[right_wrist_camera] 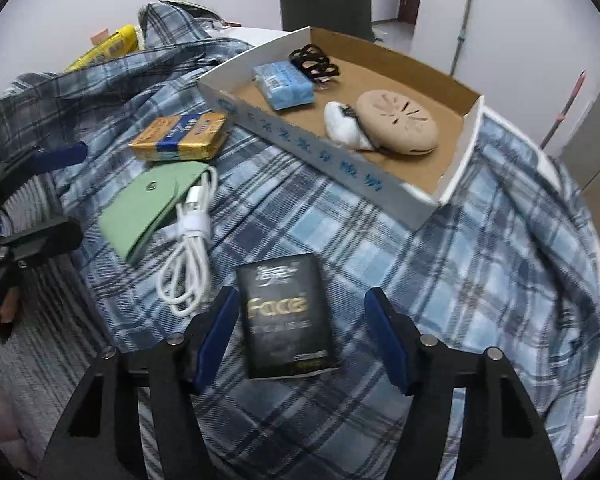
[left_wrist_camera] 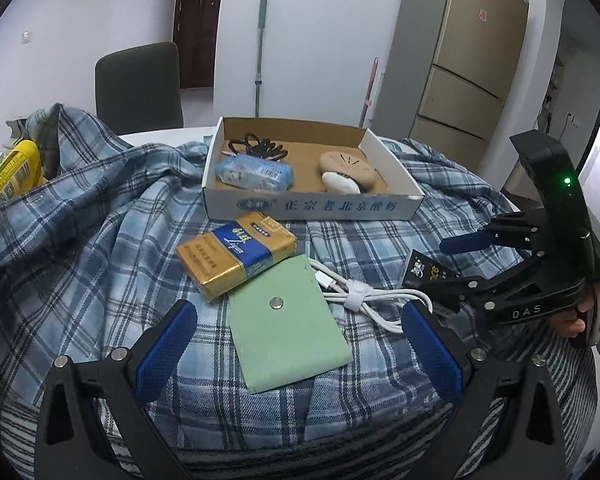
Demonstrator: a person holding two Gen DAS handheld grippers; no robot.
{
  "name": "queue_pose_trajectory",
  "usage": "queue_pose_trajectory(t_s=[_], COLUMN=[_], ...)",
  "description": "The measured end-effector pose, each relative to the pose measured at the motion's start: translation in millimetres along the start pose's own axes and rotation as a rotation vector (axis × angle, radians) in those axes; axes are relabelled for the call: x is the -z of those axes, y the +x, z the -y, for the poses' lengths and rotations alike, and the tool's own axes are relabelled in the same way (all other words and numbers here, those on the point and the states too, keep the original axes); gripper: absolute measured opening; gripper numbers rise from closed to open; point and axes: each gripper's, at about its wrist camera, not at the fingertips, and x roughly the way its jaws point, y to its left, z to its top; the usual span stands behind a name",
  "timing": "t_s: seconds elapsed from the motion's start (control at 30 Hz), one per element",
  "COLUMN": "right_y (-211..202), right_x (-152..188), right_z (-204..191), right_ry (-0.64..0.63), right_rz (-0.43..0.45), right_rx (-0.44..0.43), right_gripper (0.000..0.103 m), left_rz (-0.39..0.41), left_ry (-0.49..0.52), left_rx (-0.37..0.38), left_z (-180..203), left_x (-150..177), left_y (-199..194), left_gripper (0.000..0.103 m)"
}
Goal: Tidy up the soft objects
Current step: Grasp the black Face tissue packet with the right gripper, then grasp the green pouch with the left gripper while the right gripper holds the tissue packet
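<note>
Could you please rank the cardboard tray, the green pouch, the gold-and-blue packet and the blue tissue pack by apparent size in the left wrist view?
1. cardboard tray
2. green pouch
3. gold-and-blue packet
4. blue tissue pack

The pouch lies nearest the camera, so its lead over the packet is unsure.

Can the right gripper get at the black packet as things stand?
Probably yes: the right gripper is open with the black packet lying flat between its fingers, nothing on top; the white cable lies clear beside it.
</note>
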Motion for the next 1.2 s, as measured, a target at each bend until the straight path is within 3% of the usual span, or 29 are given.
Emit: queue_pose_trajectory(t_s=[0.07, 0.1, 0.27, 0.33, 0.47, 0.6, 0.67, 0.9, 1.0, 1.1, 1.2], right_y=[6.4, 10.1, 10.0, -3.0, -40.9, -60.5, -62.8, -45.8, -35.7, -26.0, -27.2], right_x=[-0.8, -1.2, -2.1, -0.6, 5.0, 11.7, 15.6, 20.9, 21.6, 23.1, 23.1], right_z=[-2.8, -5.1, -3.2, -2.3, -21.6, -49.2, -53.5, -51.7, -44.6, -43.6, -48.5], right_ry=[0.007, 0.005, 0.081, 0.157, 0.303, 0.320, 0.313, 0.322, 0.342, 0.345, 0.322], right_rz=[-0.020, -0.035, -0.027, 0.020, 0.188, 0.335, 0.366, 0.374, 0.337, 0.301, 0.313], right_rx=[-0.024, -0.001, 0.004, 0.015, 0.134, 0.219, 0.249, 0.334, 0.281, 0.260, 0.255], right_gripper=[0.059, 0.047, 0.047, 0.047, 0.047, 0.047, 0.047, 0.047, 0.047, 0.047, 0.047], left_rz=[-0.008, -0.009, -0.017, -0.028, -0.073, -0.100, -0.119, -0.176, -0.200, -0.214, -0.209], left_ry=[-0.001, -0.002, -0.011, -0.020, -0.038, -0.043, -0.039, -0.029, -0.033, -0.045, -0.046], left_rx=[-0.002, -0.001, -0.003, -0.012, -0.009, -0.009, -0.005, -0.013, -0.011, 0.002, 0.004], left_z=[-0.6, -1.3, -4.0, -5.8, -9.7, -10.0, -9.2, -7.0, -8.5, -10.3, -10.6], left_x=[0.2, 0.3, -0.2, -0.2, 1.3, 2.8, 3.5, 6.0, 6.6, 7.4, 7.9], left_y=[1.5, 1.3, 2.9, 4.9, 12.8, 18.3, 22.8, 35.4, 40.8, 42.9, 41.8], left_gripper=[0.103, 0.103, 0.103, 0.103, 0.103, 0.103, 0.103, 0.102, 0.091, 0.089, 0.078])
